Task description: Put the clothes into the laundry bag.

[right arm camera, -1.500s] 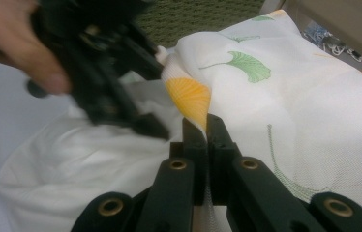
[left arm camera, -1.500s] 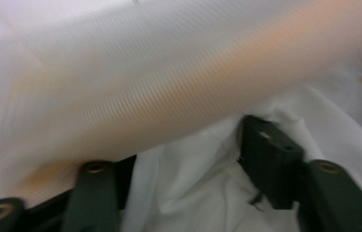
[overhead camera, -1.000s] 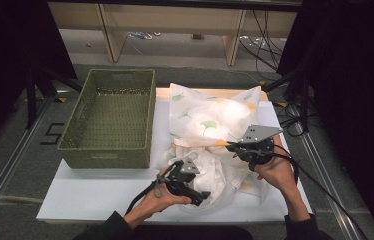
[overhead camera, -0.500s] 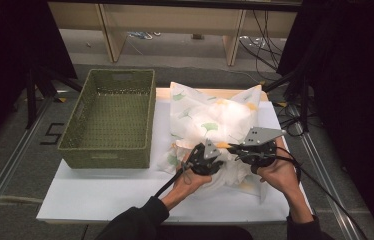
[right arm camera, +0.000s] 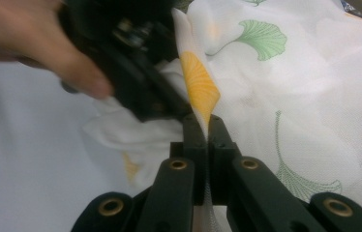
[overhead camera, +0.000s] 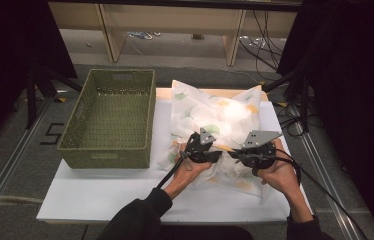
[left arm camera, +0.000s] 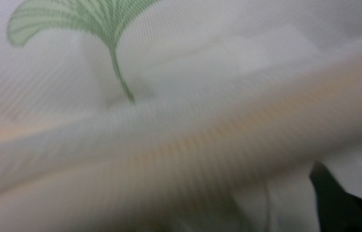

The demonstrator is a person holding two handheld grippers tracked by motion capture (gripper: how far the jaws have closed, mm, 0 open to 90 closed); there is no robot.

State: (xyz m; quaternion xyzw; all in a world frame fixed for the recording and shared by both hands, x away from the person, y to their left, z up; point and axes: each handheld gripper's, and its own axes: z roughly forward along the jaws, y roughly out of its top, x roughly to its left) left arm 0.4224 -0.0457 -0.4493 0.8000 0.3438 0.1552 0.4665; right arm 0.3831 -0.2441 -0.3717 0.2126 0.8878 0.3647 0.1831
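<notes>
Plainly two claws, one leaf-print pillowcase (overhead camera: 215, 115), perhaps one pillow inside.

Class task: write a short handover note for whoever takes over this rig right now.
Right tongs: shut on a fold of the leaf-print cloth.
Left tongs: at the cloth beside the right ones, jaws just reopening; grip unclear.
Cloth lies bunched on the white board; green basket stands to its left, nothing visible inside.
Done: right edge pinched.
Left, probably: secure the left grip and finish handling the cloth.

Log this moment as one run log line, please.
right tool: shut on leaf-print cloth | left tool: jaws just opening, pressed into cloth, grip unclear | green basket: beside cloth on white board
</notes>
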